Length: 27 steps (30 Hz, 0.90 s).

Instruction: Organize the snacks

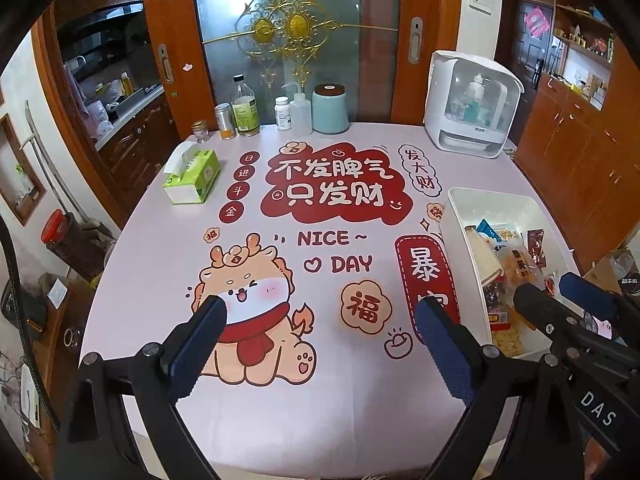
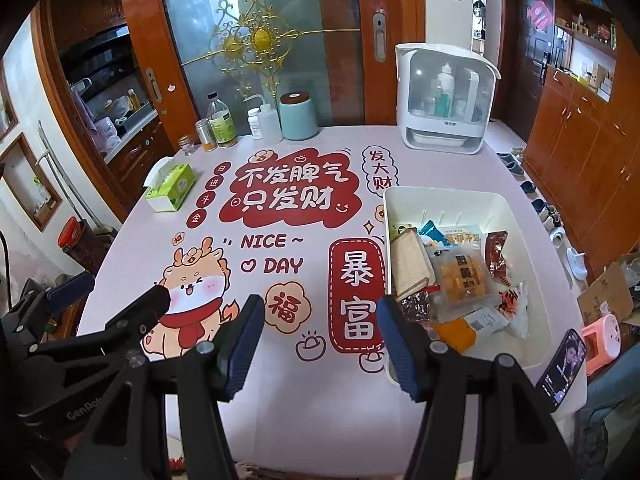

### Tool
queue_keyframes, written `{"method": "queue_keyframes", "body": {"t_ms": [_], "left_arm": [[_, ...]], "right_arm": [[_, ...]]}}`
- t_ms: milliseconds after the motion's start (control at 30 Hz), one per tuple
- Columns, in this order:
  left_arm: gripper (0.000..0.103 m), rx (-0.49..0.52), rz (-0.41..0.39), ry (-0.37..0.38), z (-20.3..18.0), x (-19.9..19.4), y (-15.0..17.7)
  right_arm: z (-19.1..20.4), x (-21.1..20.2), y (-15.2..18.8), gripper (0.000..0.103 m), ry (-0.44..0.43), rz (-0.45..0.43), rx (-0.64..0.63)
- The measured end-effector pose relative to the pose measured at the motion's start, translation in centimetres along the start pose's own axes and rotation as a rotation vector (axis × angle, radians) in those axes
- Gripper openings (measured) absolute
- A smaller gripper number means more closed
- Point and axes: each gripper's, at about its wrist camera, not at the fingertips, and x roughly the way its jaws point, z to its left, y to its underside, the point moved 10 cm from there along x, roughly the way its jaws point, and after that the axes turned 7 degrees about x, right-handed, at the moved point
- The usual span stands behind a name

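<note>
While snacks [image 2: 464,280] fill the bin [image 2: 444,200] at 3 o'clock, both tools, left [image 1: 320,332] and right [image 2: 320,328], hover agape, empty; stage undeterminable

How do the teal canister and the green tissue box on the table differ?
The teal canister is a cylinder standing upright at the table's far edge with a brown lid; the green tissue box is rectangular, lies flat nearer the left edge, and has a white tissue sticking out. Both rest apart from the white snack bin.

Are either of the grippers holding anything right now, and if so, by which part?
Nothing is held. The left gripper and right gripper are both open above the table, fingers apart with nothing between them. The snacks lie in the white bin.
</note>
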Motion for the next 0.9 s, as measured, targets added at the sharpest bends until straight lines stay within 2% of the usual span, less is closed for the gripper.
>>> {"method": "queue_keyframes", "body": {"t_ms": [900], "left_arm": [[0.095,-0.010,0.019,0.009,-0.22,0.58,0.47]], "right_arm": [[0.04,0.32,-0.22,0.059,-0.005,0.013,-0.006]]}}
